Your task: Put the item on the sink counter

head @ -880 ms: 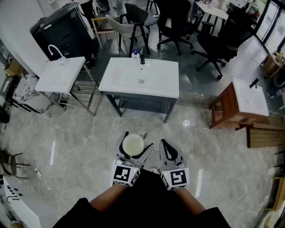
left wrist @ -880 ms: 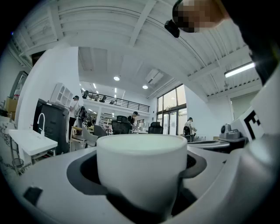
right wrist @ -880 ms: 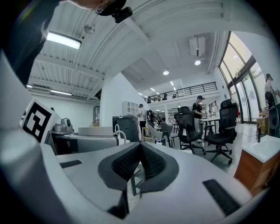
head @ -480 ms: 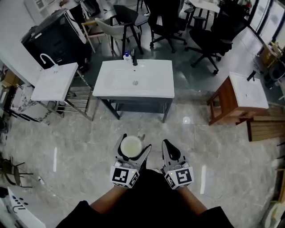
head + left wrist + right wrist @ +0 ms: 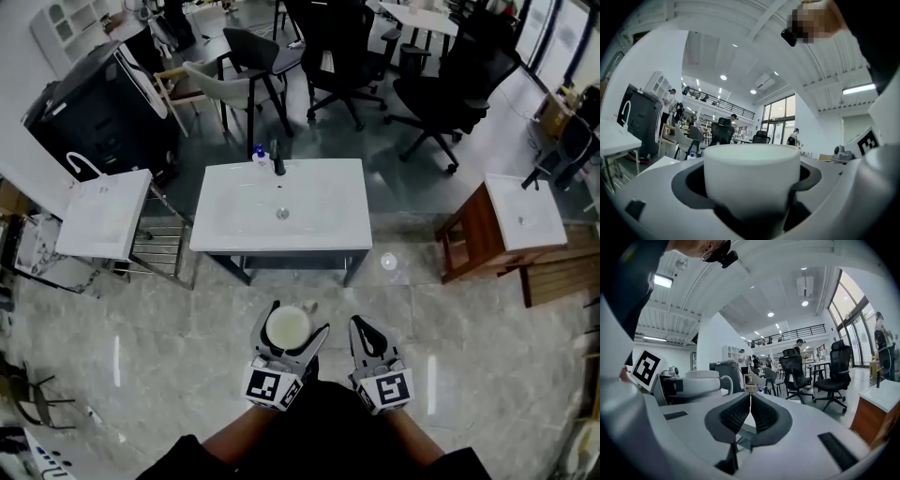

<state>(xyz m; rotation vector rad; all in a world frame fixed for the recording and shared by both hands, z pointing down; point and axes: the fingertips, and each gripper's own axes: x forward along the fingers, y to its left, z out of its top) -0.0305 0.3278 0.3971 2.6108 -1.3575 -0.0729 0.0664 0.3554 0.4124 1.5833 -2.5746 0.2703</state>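
A white mug [image 5: 287,325] sits upright between the jaws of my left gripper [image 5: 286,330], which is shut on it over the floor in front of me. In the left gripper view the mug [image 5: 751,180] fills the middle, both jaws hugging its sides. My right gripper [image 5: 367,337] hangs beside it, shut and empty; its pads [image 5: 764,414] meet in the right gripper view, where the mug [image 5: 702,382] shows at left. The white sink counter [image 5: 242,216] on a dark frame stands ahead, with a dark faucet [image 5: 277,159] and a small blue-topped bottle [image 5: 260,153] at its back edge.
A second white sink [image 5: 101,212] on a metal rack stands at left, a wooden stand with a basin [image 5: 520,214] at right. Office chairs [image 5: 441,94] and a dark cabinet [image 5: 94,112] are behind the counter. The floor is glossy marble tile.
The sink counter has come closer and lower in the head view as I walked toward it. Both grippers keep their hold and spacing, the mug still in the left one.
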